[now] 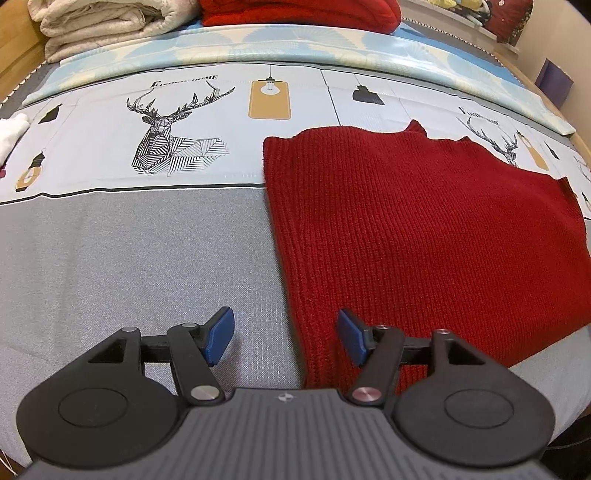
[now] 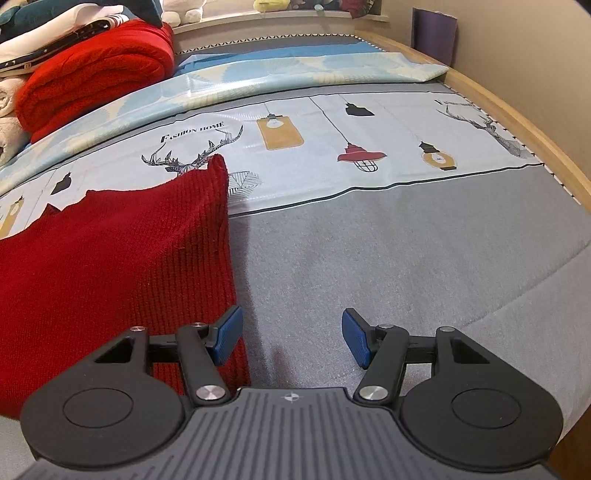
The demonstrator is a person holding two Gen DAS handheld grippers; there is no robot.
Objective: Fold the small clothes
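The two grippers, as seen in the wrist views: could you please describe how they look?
The left gripper and right gripper look alike: blue pads on black linkage arms with silver pivot bolts, round black side housings, and a grey ribbed body bearing a small cross-shaped mark.

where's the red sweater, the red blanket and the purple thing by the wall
red sweater [image 1: 424,229], left wrist view, middle of the knit body
red blanket [image 2: 96,74], right wrist view, rolled front of the fold
purple thing [image 2: 434,33], right wrist view, its flat face
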